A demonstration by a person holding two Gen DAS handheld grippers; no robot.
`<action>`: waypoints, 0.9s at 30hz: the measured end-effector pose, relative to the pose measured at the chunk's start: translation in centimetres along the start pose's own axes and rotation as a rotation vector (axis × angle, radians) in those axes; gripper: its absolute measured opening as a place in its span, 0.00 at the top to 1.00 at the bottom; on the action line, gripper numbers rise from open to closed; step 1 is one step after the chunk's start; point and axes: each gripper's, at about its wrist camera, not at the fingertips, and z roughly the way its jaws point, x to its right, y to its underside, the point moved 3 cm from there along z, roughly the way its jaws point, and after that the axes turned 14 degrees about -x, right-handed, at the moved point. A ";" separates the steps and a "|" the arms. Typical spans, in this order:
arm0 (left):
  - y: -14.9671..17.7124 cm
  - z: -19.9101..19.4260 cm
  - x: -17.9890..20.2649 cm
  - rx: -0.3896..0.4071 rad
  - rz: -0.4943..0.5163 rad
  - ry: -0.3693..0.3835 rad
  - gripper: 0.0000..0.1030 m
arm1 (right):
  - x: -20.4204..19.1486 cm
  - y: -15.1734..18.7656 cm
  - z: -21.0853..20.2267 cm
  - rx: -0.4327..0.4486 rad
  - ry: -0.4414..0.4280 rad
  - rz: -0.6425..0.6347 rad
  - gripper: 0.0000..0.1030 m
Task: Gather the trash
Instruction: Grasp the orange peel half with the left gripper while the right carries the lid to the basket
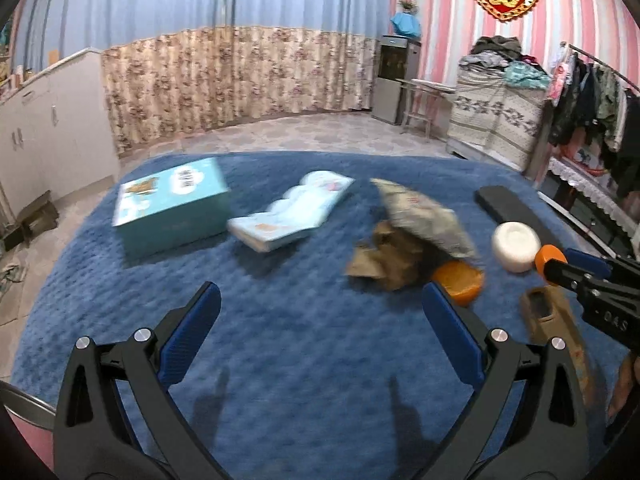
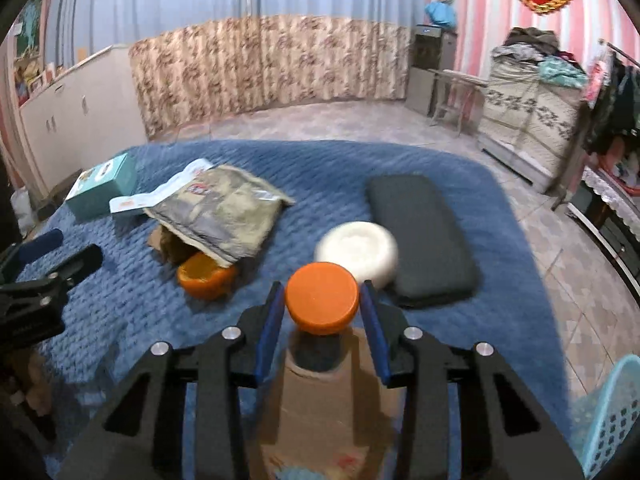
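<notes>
bottle (image 2: pixel 320 380) with orange cap (image 2: pixel 322 298), between the right hand-held gripper (image 2: pixel 323 320) pads, clamped at the neck; likely light, rigid, slippery. left hand-held gripper (image 1: pixel 320 320) apart, empty, orange peel (image 1: pixel 460 282) just ahead.

On the blanket (image 2: pixel 500 280), the bowl (image 2: pixel 358 250) lies between the orange peel (image 2: pixel 206 278) and the flat case (image 2: pixel 420 236).
</notes>
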 end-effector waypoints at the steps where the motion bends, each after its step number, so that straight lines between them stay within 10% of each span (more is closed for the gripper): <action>1: -0.1 0.2 0.7 -0.007 0.003 0.007 0.05 | 0.9 0.5 -0.7 0.007 0.010 0.013 0.62; 8: -0.2 2.3 6.6 -0.077 0.061 0.051 0.07 | 6.5 4.5 -4.1 0.003 0.081 0.097 0.62; 18: -0.6 7.0 9.1 -0.225 0.083 0.050 0.40 | 13.5 10.4 -8.3 0.035 0.149 0.254 0.62; 21: -0.7 6.6 9.1 -0.204 0.089 0.060 0.58 | 15.1 11.8 -8.9 0.039 0.166 0.297 0.62; 27: 0.2 4.0 10.2 -0.152 0.155 0.052 0.63 | 17.9 13.6 -10.0 0.068 0.191 0.375 0.62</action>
